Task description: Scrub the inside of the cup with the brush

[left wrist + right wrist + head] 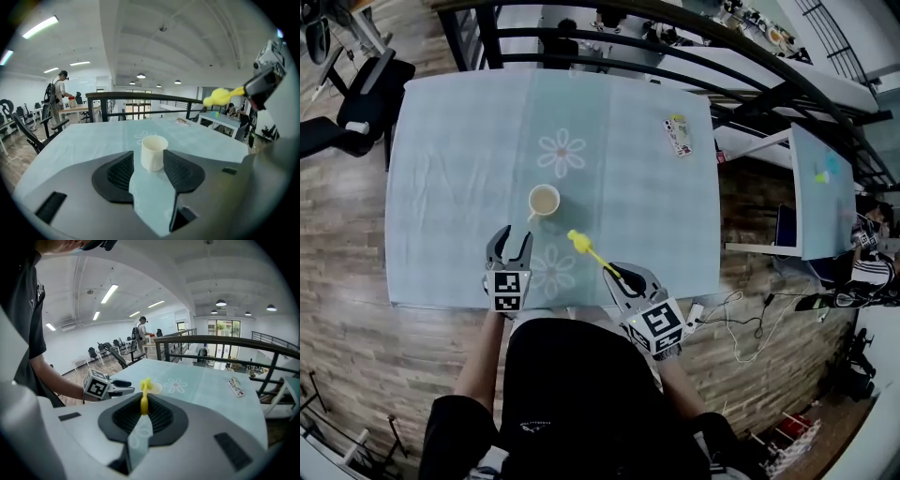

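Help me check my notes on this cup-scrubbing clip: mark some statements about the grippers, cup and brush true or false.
1. The right gripper is shut on the yellow plastic brush, holding its handle. True.
2. The brush's head is inside the cream handled cup. False: it is held in the air, outside the cup.
3. The left gripper clamps the cup. False: its jaws stand open, with the cup ahead of them, untouched.
4. The cup stands upright on the pale blue tablecloth. True.

Left gripper [513, 242] and right gripper [619, 275]: grey moulded bodies, black ribbed pads [123, 171], each topped by a cube [509, 291] with black-and-white square markers. The person wears a black short-sleeved shirt [581, 394] bearing small pale print.
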